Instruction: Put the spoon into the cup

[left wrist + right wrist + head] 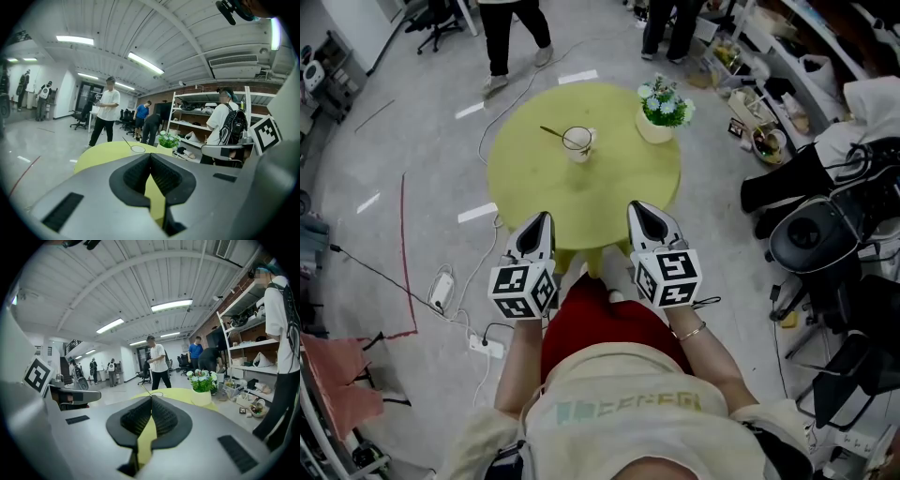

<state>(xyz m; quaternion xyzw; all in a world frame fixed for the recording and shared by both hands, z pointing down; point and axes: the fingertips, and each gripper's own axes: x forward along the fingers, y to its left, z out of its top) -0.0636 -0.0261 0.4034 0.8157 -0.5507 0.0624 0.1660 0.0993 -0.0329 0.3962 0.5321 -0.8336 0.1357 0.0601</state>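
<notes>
A spoon (551,132) sits in a cup (578,143) on a round yellow table (534,183), a flowerpot (661,112) nearby; the left gripper (541,218) and right gripper (640,209) hover side by side at its near edge.

The round yellow-green table (525,192) has a smooth, matt top. The small pale cup (578,146) looks like glazed ceramic, and the thin dark spoon (551,132) looks metallic. The left gripper (546,218) and right gripper (636,207) have matt grey plastic shells and black ribbed pads (166,176). The grey floor (412,187) is polished and faintly glossy.
</notes>
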